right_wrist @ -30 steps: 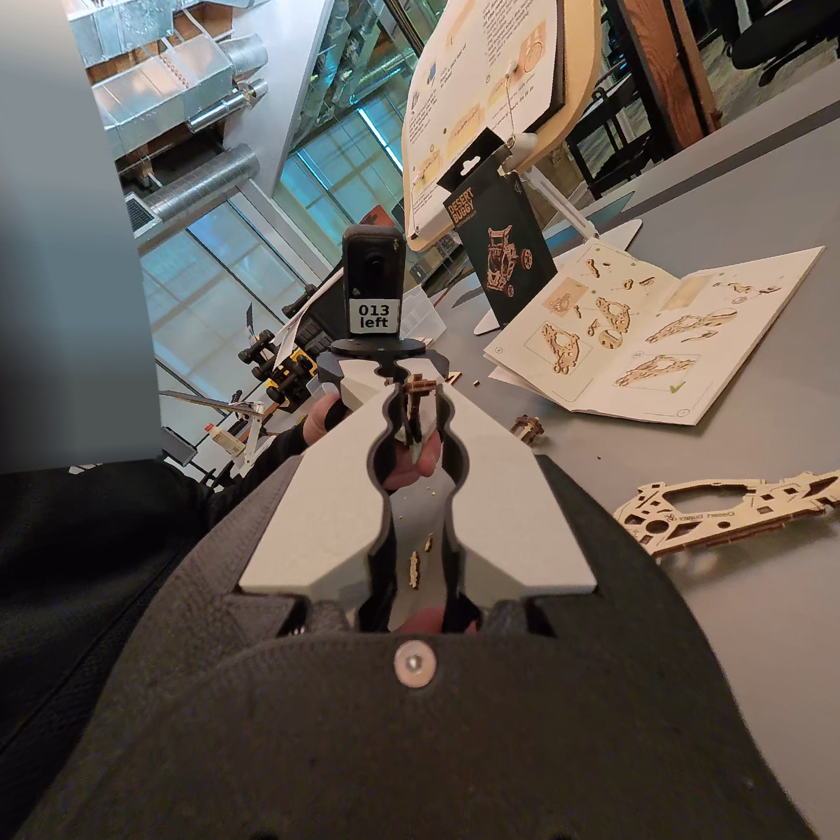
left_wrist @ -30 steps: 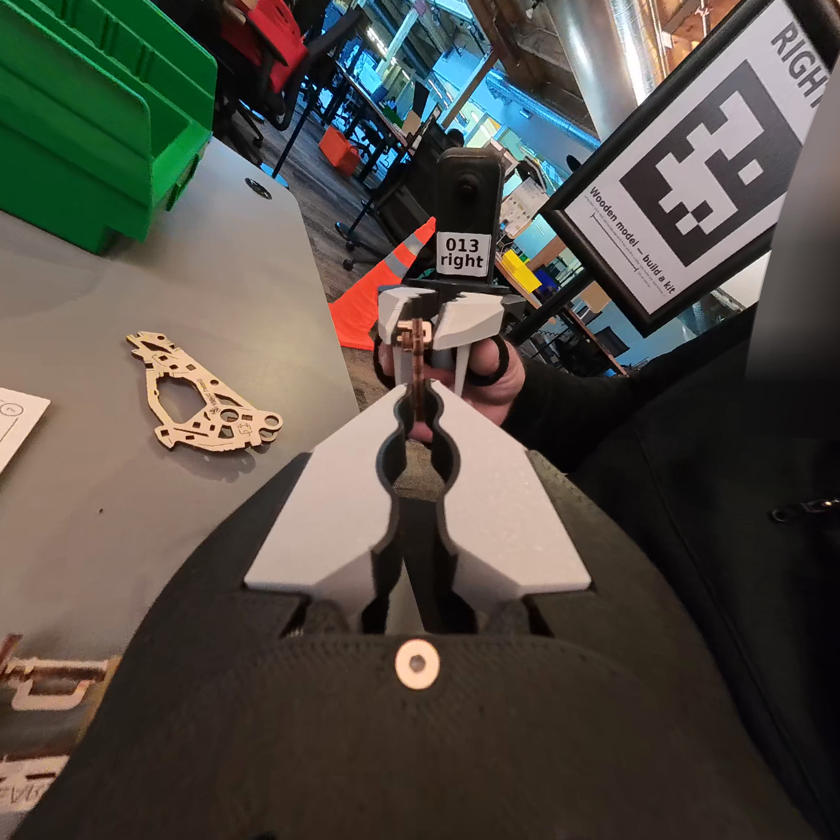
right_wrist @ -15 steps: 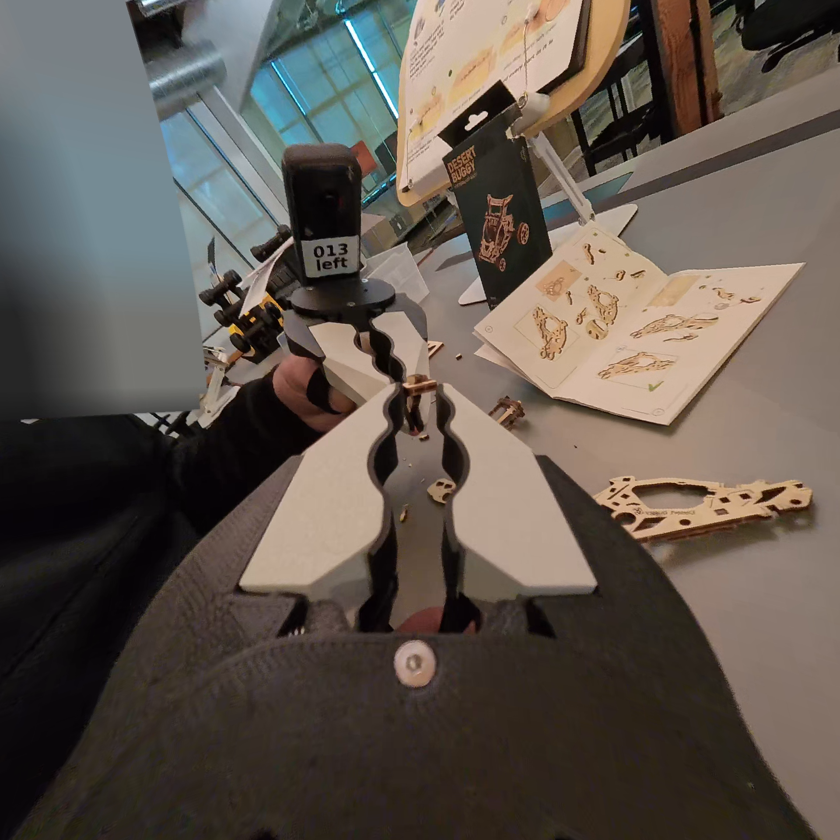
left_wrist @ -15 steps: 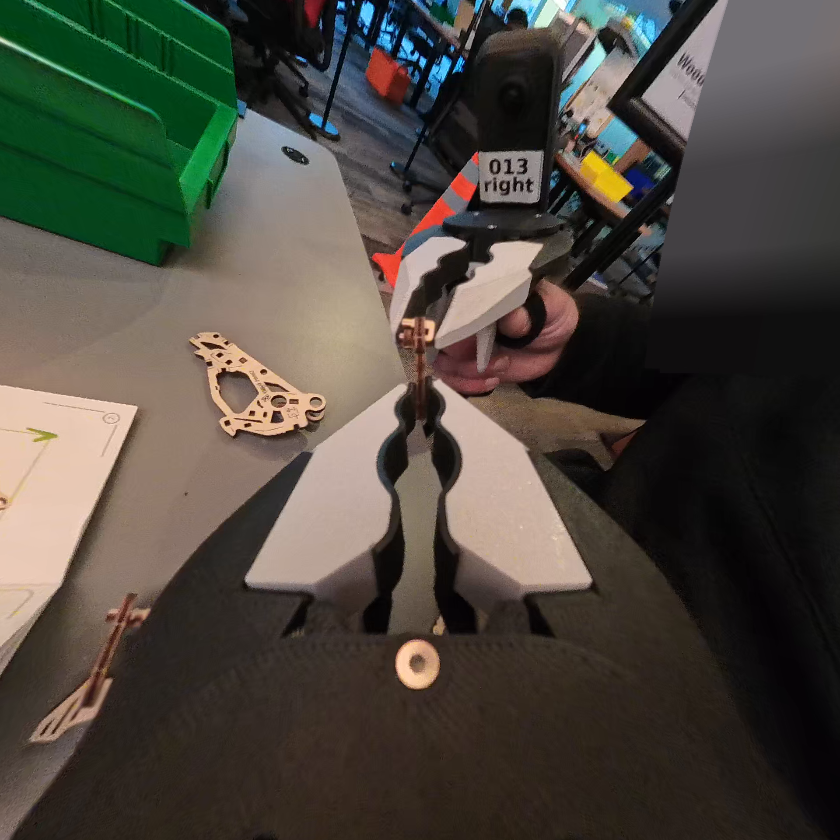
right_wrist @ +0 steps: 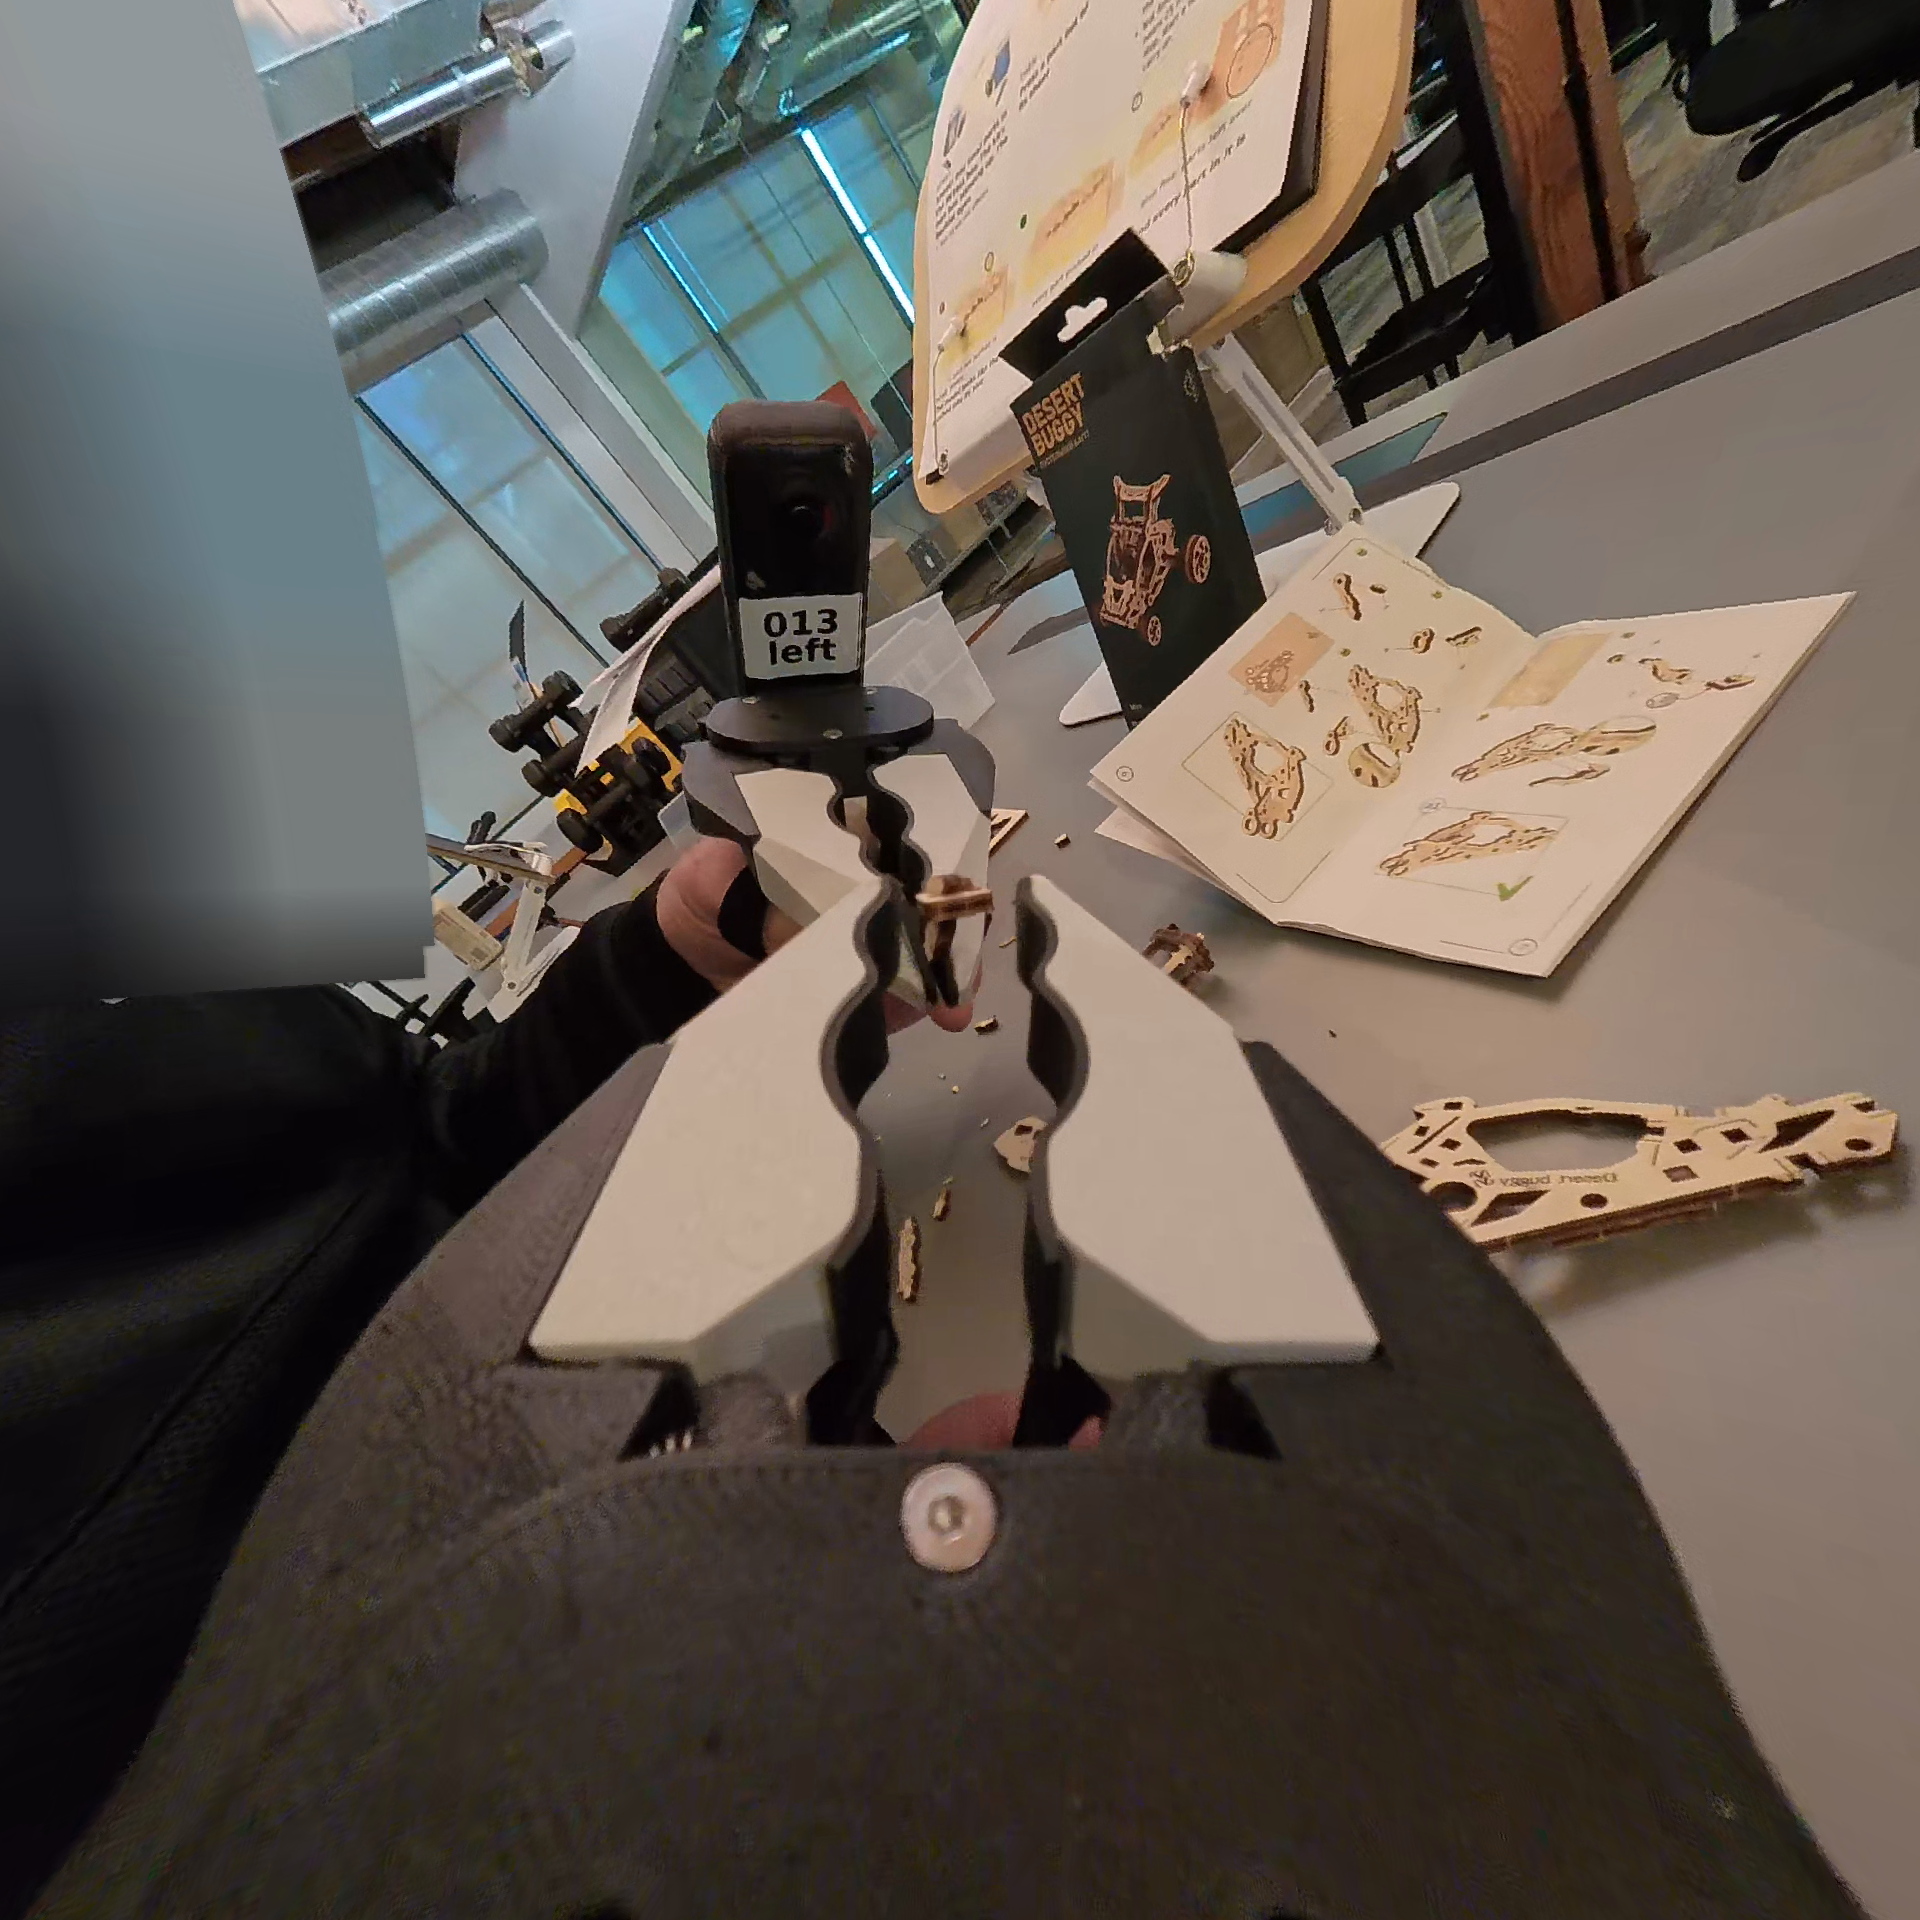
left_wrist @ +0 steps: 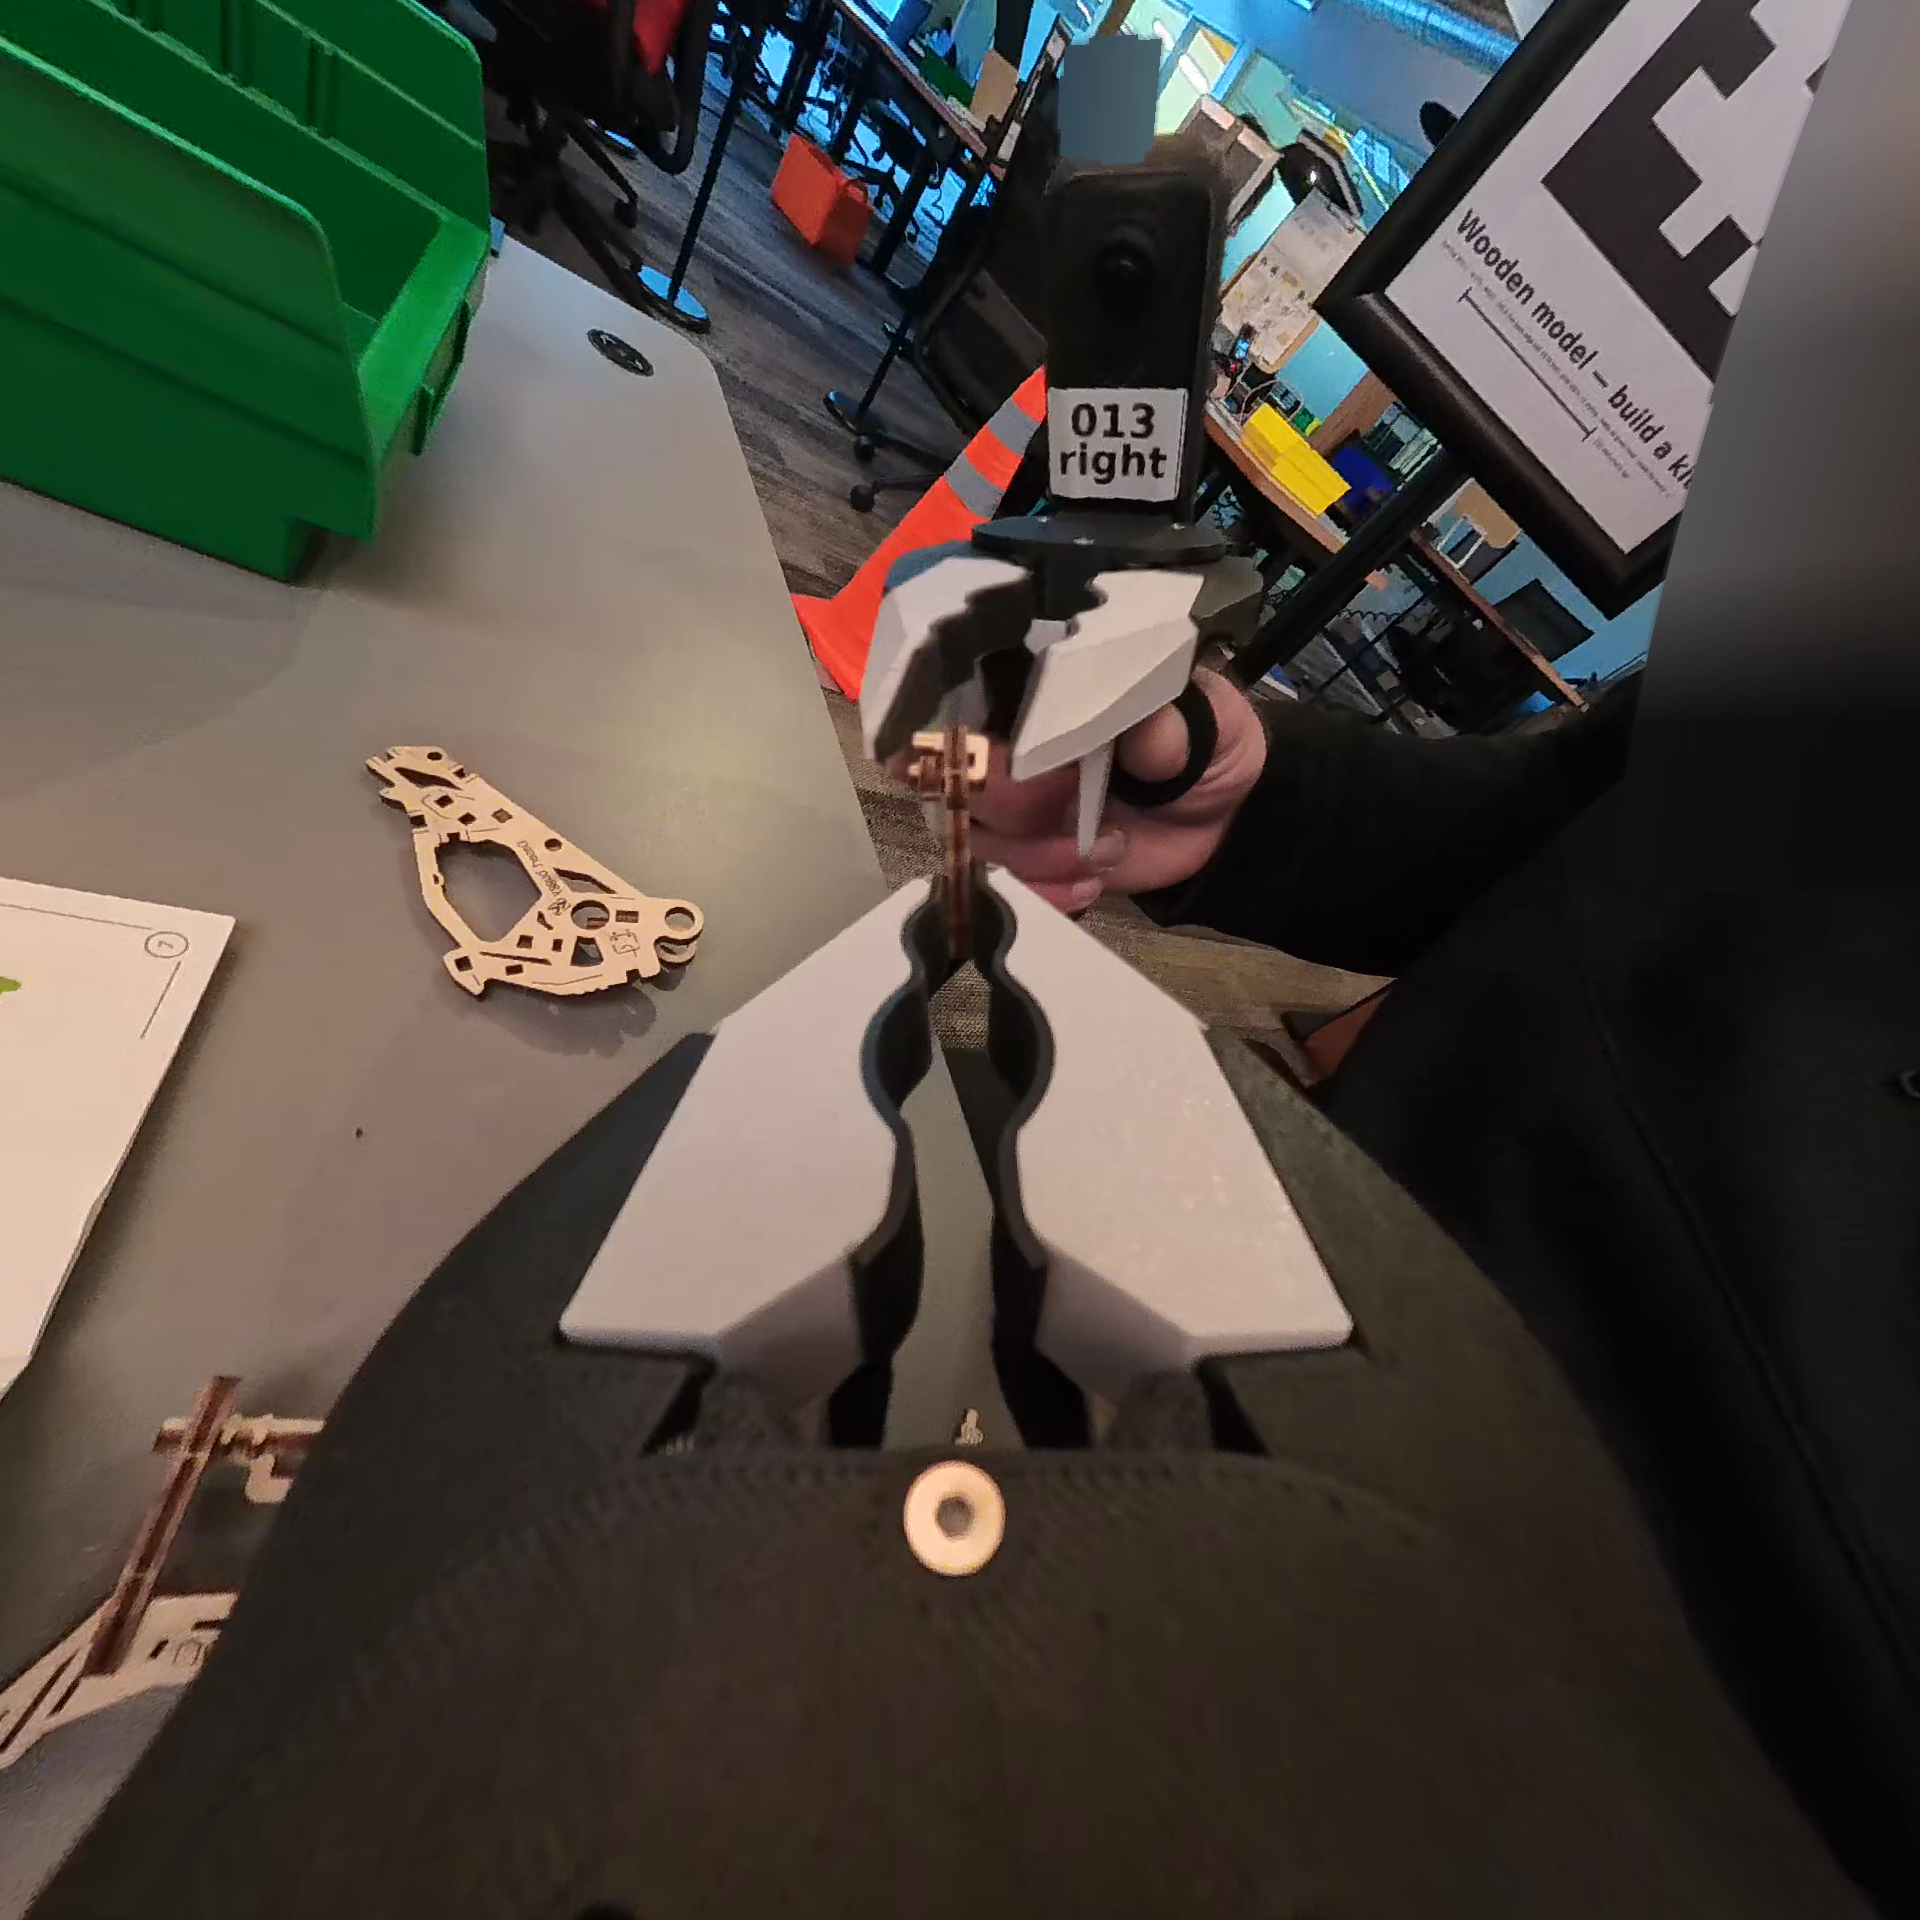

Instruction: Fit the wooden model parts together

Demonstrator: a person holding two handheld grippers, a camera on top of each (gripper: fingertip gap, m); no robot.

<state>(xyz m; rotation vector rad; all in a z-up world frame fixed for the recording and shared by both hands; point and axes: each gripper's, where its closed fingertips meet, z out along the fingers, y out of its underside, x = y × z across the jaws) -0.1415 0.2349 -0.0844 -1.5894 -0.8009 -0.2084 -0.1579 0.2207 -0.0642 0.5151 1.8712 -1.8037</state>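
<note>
My left gripper (left_wrist: 954,920) is shut on a thin wooden part (left_wrist: 954,831), seen edge-on and held upright above the table edge. A small wooden cross piece (left_wrist: 948,764) sits on the part's far end. My right gripper (right_wrist: 956,899) faces it with its jaws open. The cross piece (right_wrist: 951,906) stands between its fingertips, with a gap on the right side. In the left wrist view the right gripper (left_wrist: 982,779) straddles the cross piece. In the right wrist view the left gripper (right_wrist: 925,966) pinches the part.
A flat wooden frame piece (left_wrist: 530,883) (right_wrist: 1642,1164) lies on the grey table (left_wrist: 582,582). An open instruction booklet (right_wrist: 1455,769), a dark kit package (right_wrist: 1143,561), a small wooden sub-assembly (right_wrist: 1179,951) and chips lie beyond. Green bins (left_wrist: 208,260) stand far left. Another wooden piece (left_wrist: 177,1507) lies near left. Left and right tips are no more than a few centimetres apart. The dark kit package (right_wrist: 1143,561) is about 30 centimeters from both grippers' fingertips.
My right gripper's jaws have opened and no longer press on the cross piece. The left gripper has kept its hold on the thin part. Both grippers shifted slightly.
</note>
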